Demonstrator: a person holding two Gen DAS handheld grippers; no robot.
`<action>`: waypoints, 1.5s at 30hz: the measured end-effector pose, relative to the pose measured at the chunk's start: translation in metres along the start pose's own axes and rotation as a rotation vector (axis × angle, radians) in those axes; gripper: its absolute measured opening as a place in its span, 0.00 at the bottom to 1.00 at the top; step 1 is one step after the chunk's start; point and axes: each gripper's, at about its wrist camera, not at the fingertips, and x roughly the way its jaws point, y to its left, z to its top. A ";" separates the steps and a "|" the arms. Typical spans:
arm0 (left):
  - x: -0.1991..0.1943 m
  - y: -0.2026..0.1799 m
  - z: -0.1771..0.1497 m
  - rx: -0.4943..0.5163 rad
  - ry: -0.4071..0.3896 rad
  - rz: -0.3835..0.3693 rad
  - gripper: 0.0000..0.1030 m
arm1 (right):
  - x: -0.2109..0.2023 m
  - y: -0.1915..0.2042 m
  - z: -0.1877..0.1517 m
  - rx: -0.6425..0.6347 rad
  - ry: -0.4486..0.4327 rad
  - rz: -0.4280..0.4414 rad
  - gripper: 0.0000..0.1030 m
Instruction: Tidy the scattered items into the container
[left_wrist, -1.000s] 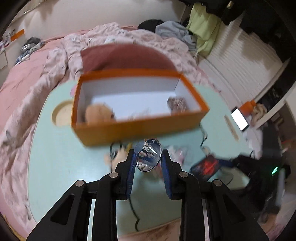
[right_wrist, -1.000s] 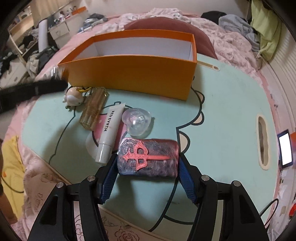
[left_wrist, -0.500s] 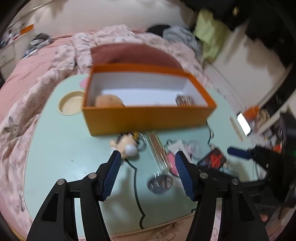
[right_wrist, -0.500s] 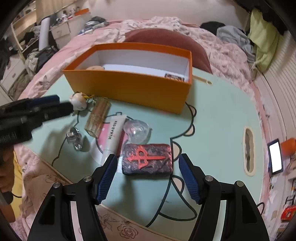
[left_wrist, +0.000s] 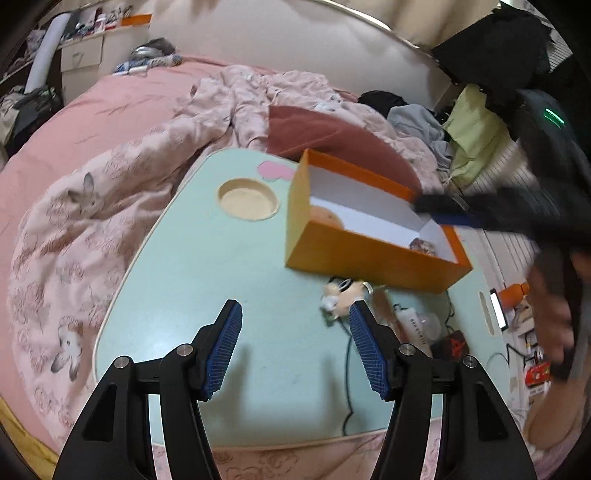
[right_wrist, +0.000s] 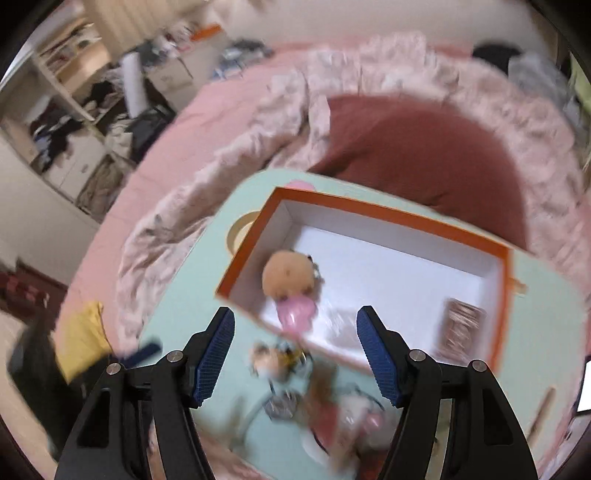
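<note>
Both grippers are spread wide with nothing held: left gripper (left_wrist: 293, 349), right gripper (right_wrist: 295, 354). The orange box (left_wrist: 369, 258) sits right of centre on the mint surface (left_wrist: 207, 266). A small plush keychain (left_wrist: 338, 297), just below the box's front wall, looks soft, light and squashy, so it's probably best pinched across its body. The rest of the clutter is too blurred to be judged.
</note>
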 end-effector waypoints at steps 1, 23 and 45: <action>-0.001 0.004 0.000 -0.013 -0.006 0.001 0.59 | 0.017 0.000 0.011 0.010 0.041 -0.003 0.67; -0.004 0.023 -0.008 -0.058 -0.007 -0.041 0.59 | -0.023 -0.008 0.011 -0.008 -0.057 0.064 0.37; 0.008 -0.057 0.022 0.127 0.027 -0.030 0.59 | -0.066 -0.048 -0.157 0.007 -0.299 0.071 0.69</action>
